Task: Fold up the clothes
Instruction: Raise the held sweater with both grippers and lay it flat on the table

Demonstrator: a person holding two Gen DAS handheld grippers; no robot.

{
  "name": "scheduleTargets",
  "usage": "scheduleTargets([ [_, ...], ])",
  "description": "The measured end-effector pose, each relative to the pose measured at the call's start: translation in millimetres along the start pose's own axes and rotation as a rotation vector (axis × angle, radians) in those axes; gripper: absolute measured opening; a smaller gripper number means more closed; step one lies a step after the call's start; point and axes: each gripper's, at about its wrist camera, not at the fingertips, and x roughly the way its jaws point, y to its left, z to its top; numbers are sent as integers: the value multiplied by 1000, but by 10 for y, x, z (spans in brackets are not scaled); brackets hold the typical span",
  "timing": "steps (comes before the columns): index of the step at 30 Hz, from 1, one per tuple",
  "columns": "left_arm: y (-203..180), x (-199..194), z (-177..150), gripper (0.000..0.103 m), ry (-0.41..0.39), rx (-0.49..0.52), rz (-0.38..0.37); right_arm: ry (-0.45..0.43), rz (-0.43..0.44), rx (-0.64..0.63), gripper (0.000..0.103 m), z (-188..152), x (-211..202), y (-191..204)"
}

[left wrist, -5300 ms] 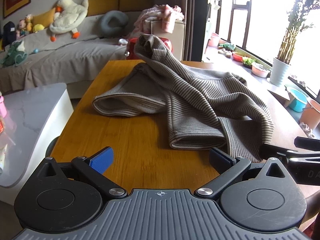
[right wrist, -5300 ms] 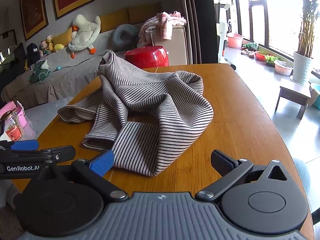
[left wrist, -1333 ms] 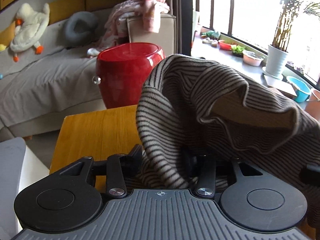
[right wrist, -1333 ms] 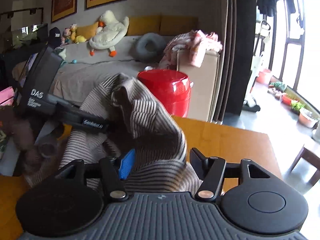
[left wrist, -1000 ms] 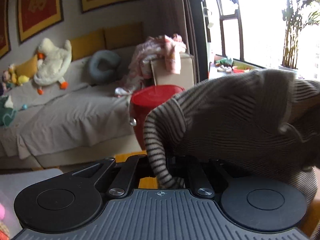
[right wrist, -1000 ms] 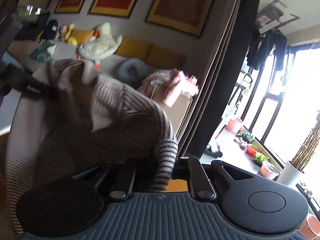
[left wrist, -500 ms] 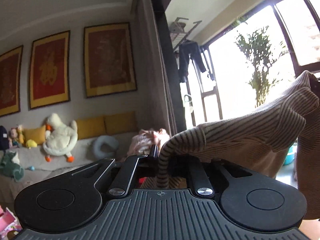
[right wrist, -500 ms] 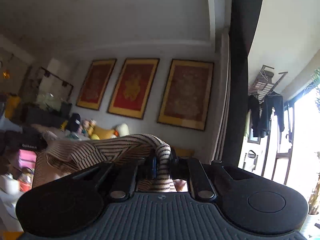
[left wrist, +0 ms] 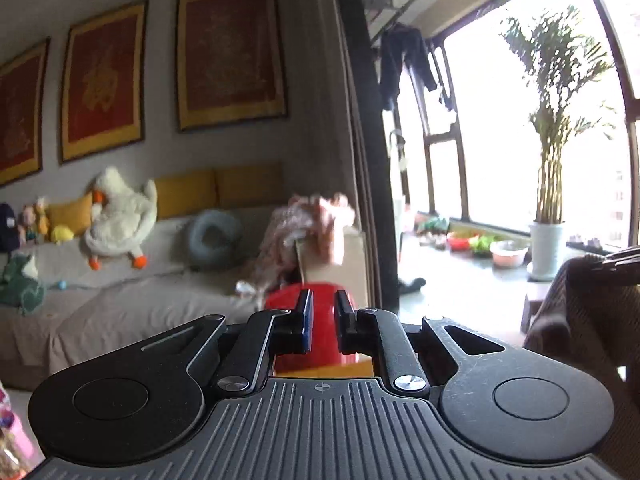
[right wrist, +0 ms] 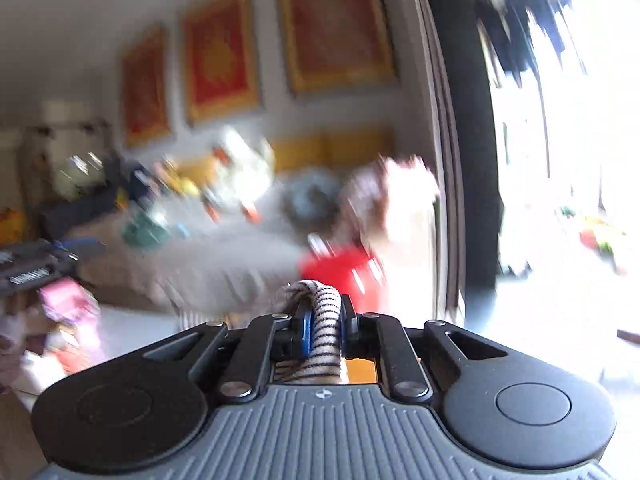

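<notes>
A fold of the striped sweater (right wrist: 326,316) is pinched by the right gripper (right wrist: 323,320), while nothing is held between the slightly parted fingers of the left gripper (left wrist: 322,320).

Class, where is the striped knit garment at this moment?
The striped knit garment is pinched in the right gripper; in the left wrist view it hangs at the right edge, clear of the left gripper.

No longer clamped on the striped sweater (left wrist: 576,320): left gripper (left wrist: 322,320) now parted by a narrow gap, nothing between the fingers, where half a second ago a fold sat pinched. Garment now off at the right edge of the left view, hanging from the right gripper (right wrist: 323,322), still pinching a fold. Right view blurred now, tipped down from ceiling towards sofa and red stool (right wrist: 344,272).
</notes>
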Motion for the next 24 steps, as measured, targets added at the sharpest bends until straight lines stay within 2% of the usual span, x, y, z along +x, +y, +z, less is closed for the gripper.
scheduleTargets([
  [2, 79, 279, -201, 16, 119, -64, -95, 52, -40, 13, 11, -150, 296, -109],
  [4, 96, 376, -443, 29, 214, -63, -173, 104, -80, 26, 11, -300, 591, -217],
  [5, 105, 424, -564, 48, 262, -63, -212, 130, -100, 33, 11, -376, 739, -271],
  [6, 104, 461, -684, 57, 309, -56, -236, 157, -120, 39, 11, -451, 887, -326],
  [10, 92, 587, -1089, 57, 474, -38, -268, 175, -128, 37, 11, -568, 938, -447],
  [12, 49, 617, -1239, 57, 524, -39, -289, 179, -135, 6, 11, -635, 925, -477],
  [16, -176, 700, -1422, 58, 560, 32, -323, 189, -159, -55, 11, -748, 908, -533],
  [19, -341, 768, -1457, 56, 511, 122, -290, 196, -170, -45, 11, -775, 939, -565],
  [21, -371, 849, -1429, 46, 494, 143, -287, 197, -173, -33, 11, -795, 951, -590],
  [24, -353, 1073, -1364, 45, 475, 158, -264, 202, -175, -19, 11, -807, 1030, -610],
])
